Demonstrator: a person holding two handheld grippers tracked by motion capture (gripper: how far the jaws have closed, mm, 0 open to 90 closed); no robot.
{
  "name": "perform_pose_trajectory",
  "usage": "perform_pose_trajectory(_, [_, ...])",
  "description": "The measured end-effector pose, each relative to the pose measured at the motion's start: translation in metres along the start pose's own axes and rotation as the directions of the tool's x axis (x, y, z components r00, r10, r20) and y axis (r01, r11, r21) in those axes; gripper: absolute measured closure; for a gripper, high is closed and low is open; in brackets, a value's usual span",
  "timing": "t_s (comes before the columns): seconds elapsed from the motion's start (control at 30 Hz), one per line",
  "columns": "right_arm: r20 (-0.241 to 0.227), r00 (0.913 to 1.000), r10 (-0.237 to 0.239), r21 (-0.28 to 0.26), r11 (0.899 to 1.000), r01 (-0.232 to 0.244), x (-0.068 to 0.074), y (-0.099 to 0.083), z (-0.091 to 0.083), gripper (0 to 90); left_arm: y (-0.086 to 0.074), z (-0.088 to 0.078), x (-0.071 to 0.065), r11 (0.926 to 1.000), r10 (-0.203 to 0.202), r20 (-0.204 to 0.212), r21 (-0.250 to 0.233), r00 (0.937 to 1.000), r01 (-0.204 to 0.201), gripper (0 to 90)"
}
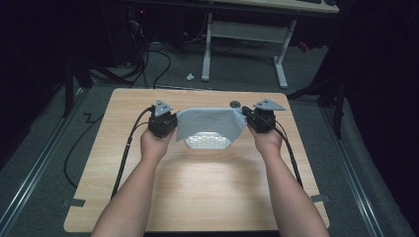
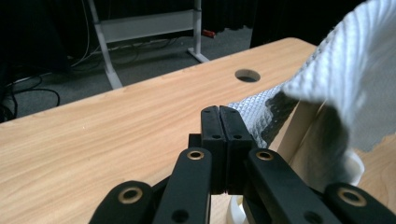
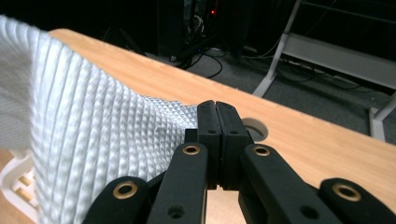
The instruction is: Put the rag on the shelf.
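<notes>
A pale grey waffle-textured cloth [image 1: 210,121] hangs stretched between my two grippers above the wooden table [image 1: 197,197]. My left gripper [image 1: 174,119] is shut on the cloth's left corner, and my right gripper [image 1: 245,117] is shut on its right corner. Under the cloth's lower edge sits a white slotted basket-like object [image 1: 207,142], half covered. In the left gripper view the shut jaws [image 2: 219,114] pinch the cloth [image 2: 345,79], which drapes to the right. The right gripper view has the shut jaws [image 3: 215,109] with the cloth [image 3: 93,126] falling left over the white object [image 3: 18,182].
A round hole [image 1: 234,104] lies in the table near its far edge, just behind the cloth. Beyond the table stand a white desk frame [image 1: 244,34] and cables on the dark floor. The person's forearms rise from the near edge.
</notes>
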State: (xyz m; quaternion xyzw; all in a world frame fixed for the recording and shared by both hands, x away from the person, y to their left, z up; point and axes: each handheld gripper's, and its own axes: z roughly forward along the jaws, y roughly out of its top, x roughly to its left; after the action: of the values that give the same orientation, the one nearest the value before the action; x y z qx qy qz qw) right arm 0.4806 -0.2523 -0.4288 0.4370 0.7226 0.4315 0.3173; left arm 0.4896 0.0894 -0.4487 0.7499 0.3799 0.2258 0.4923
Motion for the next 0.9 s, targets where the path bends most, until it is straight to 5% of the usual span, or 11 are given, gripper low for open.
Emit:
perform_pose_trajectory(0.37, [-0.027,0.9992,0.029,0.003,1.0,-0.029,0.002,-0.012,0.006,90.0,-0.02,-0.004,-0.004,0.9999,-0.013,0.014,0.006,0.9998,0.013,89.5])
perform_pose_trajectory(0.9, [-0.039,0.9983,0.044,0.03,0.999,-0.043,0.007,-0.023,0.016,90.0,-0.026,-0.01,-0.006,0.9998,-0.007,0.04,0.019,0.9992,0.006,89.0])
